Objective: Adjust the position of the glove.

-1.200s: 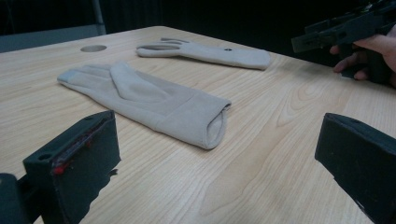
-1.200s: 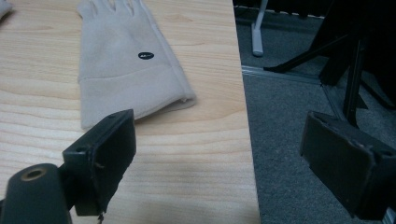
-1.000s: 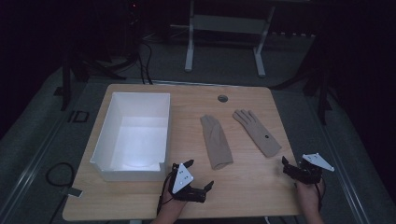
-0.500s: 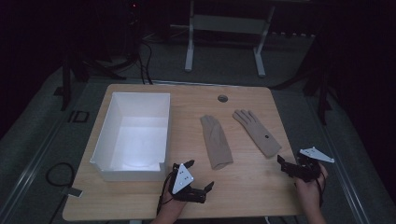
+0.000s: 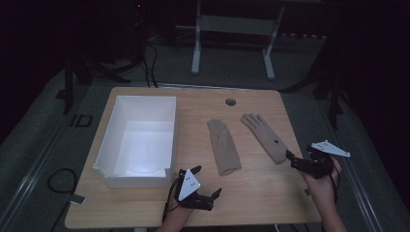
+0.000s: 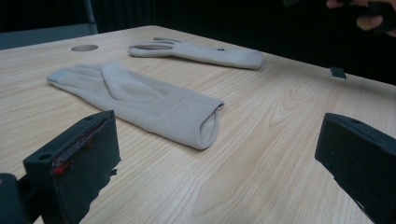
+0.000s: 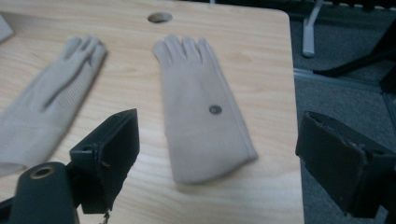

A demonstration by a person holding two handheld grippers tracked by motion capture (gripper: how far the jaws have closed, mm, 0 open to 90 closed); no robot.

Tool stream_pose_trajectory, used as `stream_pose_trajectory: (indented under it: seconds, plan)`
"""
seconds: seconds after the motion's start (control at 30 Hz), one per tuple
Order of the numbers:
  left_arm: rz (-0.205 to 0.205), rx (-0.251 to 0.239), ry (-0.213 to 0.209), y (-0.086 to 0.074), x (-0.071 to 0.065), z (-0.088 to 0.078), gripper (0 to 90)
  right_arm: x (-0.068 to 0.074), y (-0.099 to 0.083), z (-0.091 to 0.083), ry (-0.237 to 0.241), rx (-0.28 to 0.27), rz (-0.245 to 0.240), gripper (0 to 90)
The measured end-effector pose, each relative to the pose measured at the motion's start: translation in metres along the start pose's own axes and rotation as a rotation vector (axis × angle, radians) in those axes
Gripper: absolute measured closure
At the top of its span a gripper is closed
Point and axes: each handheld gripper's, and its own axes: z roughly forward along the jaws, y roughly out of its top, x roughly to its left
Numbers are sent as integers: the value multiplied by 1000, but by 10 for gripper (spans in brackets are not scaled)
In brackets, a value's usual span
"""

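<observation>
Two beige gloves lie flat on the wooden table (image 5: 251, 193). The left glove (image 5: 223, 145) (image 6: 140, 95) (image 7: 51, 98) has its cuff toward the front. Beside it, the right glove (image 5: 265, 136) (image 6: 201, 51) (image 7: 201, 112) has a small dark button, fingers pointing away. My left gripper (image 5: 208, 180) (image 6: 215, 149) is open near the front edge, its jaws facing the left glove's cuff from a short distance. My right gripper (image 5: 291, 159) (image 7: 219, 133) is open just off the right glove's cuff, jaws wide on either side of it, not touching.
A white open box (image 5: 109, 145) stands on the left half of the table. A round cable hole (image 5: 230, 102) (image 7: 159, 17) sits near the far edge. The table's right edge runs close to the right hand. Desk legs and cables stand on the floor behind.
The right gripper has moved left and forward, up to the cuff of the right glove. The left gripper and both gloves have stayed put.
</observation>
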Motion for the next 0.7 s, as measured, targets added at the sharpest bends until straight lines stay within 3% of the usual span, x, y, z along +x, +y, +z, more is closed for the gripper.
stream_pose_trajectory:
  seconds: [0.1,0.2,0.27,0.3,0.4,0.47,0.67,0.7]
  plan:
    - [1,-1,-2,0,0,0,2,6,13,-1,32,-20,-13,128]
    - [0,-2,-2,0,0,0,2,10,19,-1,31,-24,-30,126]
    - [2,-1,-3,0,0,0,2,15,24,0,48,-22,-36,128]
    - [3,-2,-3,0,0,0,2,20,29,3,79,-5,-41,135]
    - [4,-2,-3,0,0,0,2,25,34,6,96,-10,-42,142]
    - [6,-2,-3,0,-1,0,2,33,39,8,97,-15,-57,139]
    - [7,-3,-7,0,-1,0,2,54,56,19,161,-22,-78,133]
    - [8,-2,-7,0,-1,0,2,64,61,24,169,-22,-92,131]
